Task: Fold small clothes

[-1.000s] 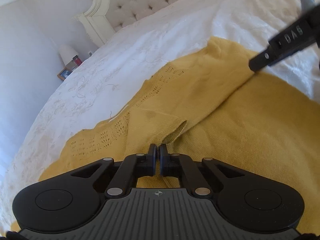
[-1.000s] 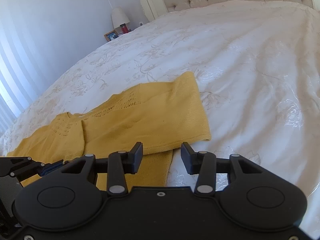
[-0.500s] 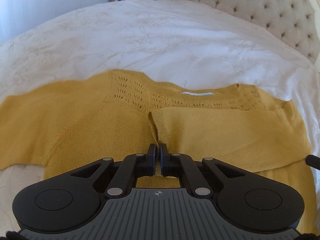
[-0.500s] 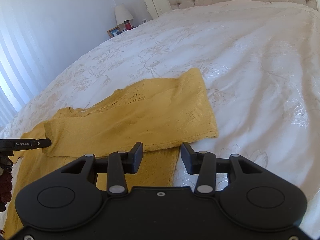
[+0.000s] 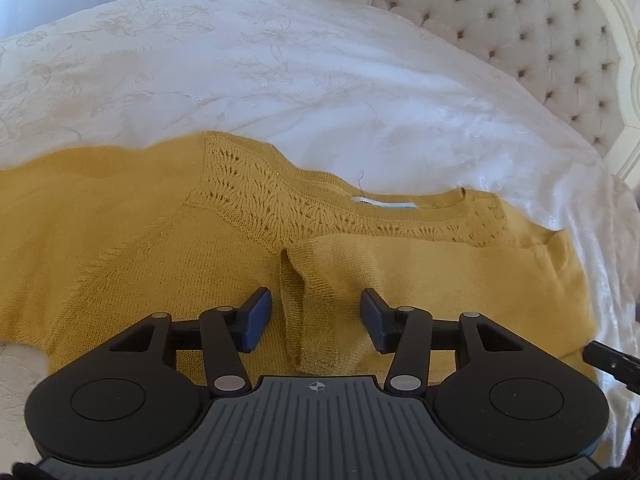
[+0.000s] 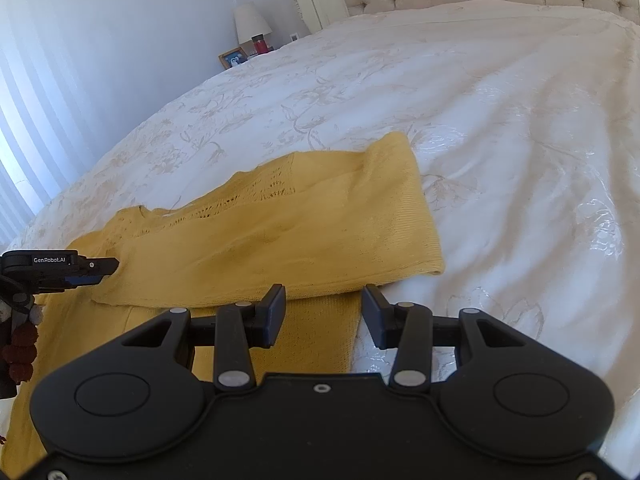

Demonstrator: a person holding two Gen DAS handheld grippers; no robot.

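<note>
White bedspread (image 6: 500, 120); tufted headboard (image 5: 520, 32); lamp (image 6: 252, 24); photo frame (image 6: 233, 57)

home bedroom, large bed (image 6: 460, 92) with white floral bedspread, tufted headboard (image 5: 532, 28), bedside lamp (image 6: 251, 24), framed photo (image 6: 233, 58), window blinds (image 6: 24, 120)

Left matte-black two-finger plastic gripper (image 5: 316, 318): grey ribbed top plate w/ small crosshair mark, two round black discs at sides, silver pivot pins on linkage arms, dark blue-tinted finger pads (image 5: 256, 320). Right matte-black two-finger plastic gripper (image 6: 323, 314): smooth black top plate, silver screws along edge, same discs & pins. White "GenRobot.AI" lettering on left unit's side. Dark red-brown bead bracelet (image 6: 18, 350) on wrist.
</note>
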